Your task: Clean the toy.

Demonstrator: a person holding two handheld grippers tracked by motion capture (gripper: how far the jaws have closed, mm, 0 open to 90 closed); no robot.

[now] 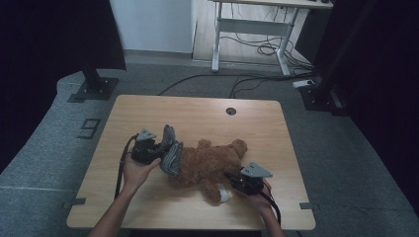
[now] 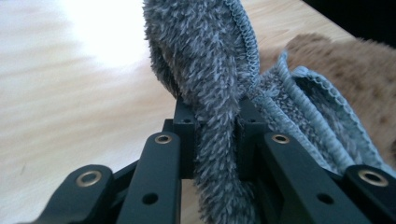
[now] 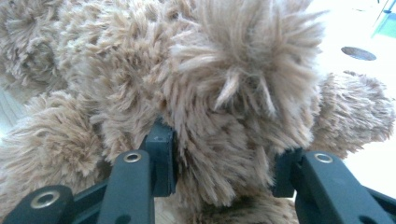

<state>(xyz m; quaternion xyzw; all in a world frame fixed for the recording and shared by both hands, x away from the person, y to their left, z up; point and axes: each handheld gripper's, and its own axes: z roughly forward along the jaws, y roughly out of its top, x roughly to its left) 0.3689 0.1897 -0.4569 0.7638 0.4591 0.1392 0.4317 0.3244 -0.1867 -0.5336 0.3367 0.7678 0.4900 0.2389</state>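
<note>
Between the jaws of my left gripper (image 1: 159,148) hangs a fold of the grey fleece cloth (image 2: 210,84), pinched tight: in the left gripper view the pile bulges out above and below the two black pads, and the stitched hem curls away to the right of them. Just beyond that hem lies the brown fur of the teddy bear (image 1: 207,163), so the cloth stands between my left jaws and the bear's body and partly drapes against it. To the left of those jaws is bare wooden table (image 1: 148,113), bright with glare.

My right gripper (image 1: 236,178) has its jaws clamped on a thick, shaggy part of the bear, fur spilling over both pads in the right gripper view; which part of the bear it is I cannot tell from that close. From the high view these jaws meet the bear at its lower right side, beside a leg with a pale sole (image 1: 223,192). Past the bear's fur, up and to the right of my right jaws, a round cable hole (image 3: 358,53) sits in the tabletop.

Farther off, behind the table, stand a white desk frame (image 1: 247,29) with loose cables (image 1: 247,79) on the grey floor, and a dark stand base (image 1: 94,89) on the left.
</note>
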